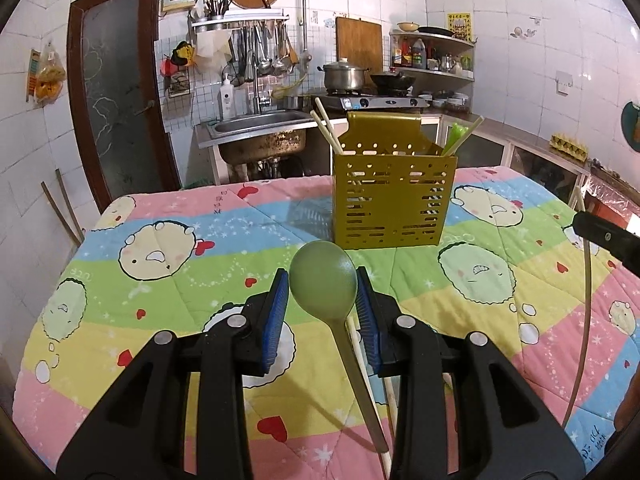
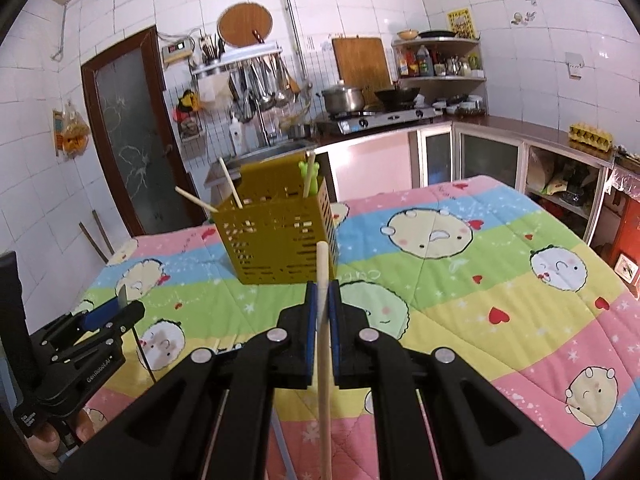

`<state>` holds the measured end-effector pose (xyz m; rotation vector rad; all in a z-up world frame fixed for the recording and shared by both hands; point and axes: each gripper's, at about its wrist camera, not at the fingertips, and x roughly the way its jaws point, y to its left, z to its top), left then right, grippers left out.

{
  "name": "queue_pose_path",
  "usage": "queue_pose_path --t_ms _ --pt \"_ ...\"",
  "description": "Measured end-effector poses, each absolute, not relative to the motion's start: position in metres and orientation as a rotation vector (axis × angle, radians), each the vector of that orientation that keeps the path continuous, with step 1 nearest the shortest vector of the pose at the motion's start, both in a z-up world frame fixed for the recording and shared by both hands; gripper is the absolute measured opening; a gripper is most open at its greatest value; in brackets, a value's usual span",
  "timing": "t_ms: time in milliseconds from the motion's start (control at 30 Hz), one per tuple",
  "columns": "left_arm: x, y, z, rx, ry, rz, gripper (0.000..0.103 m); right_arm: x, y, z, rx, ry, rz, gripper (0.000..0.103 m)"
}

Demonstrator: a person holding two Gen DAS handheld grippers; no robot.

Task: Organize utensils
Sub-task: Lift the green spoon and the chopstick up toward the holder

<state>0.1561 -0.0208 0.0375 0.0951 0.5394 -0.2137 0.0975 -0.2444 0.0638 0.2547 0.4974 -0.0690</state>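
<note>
A mustard-yellow perforated utensil holder (image 1: 394, 200) stands on the quilt-covered table, with chopsticks and a green utensil sticking out; it also shows in the right wrist view (image 2: 276, 240). My left gripper (image 1: 323, 280) is shut on a green spoon (image 1: 324, 276), bowl forward, just short of the holder. My right gripper (image 2: 323, 294) is shut on a wooden chopstick (image 2: 322, 320) that points up toward the holder. The left gripper (image 2: 108, 312) shows at the left of the right wrist view.
Loose chopsticks (image 1: 362, 356) lie on the quilt (image 1: 160, 280) under the left gripper. The right gripper's finger (image 1: 604, 236) and chopstick enter at the right. Behind the table are a sink (image 1: 260, 124), stove (image 1: 372, 100) and cabinets.
</note>
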Motion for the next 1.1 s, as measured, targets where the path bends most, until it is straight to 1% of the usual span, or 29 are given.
queue_pose_path --t_ms 233,467,1100 --pt "0.146 -0.016 0.049 0.085 0.495 -0.212 0.032 0.082 -0.242 0.077 0.232 0.423 -0.084 0.006" --pt "0.145 -0.012 0.053 0.077 0.490 -0.214 0.032 0.074 -0.241 0.087 0.226 0.368 -0.086 0.006" --pt "0.148 -0.009 0.088 0.103 0.426 -0.197 0.032 0.087 -0.246 0.097 0.241 0.300 -0.097 0.006"
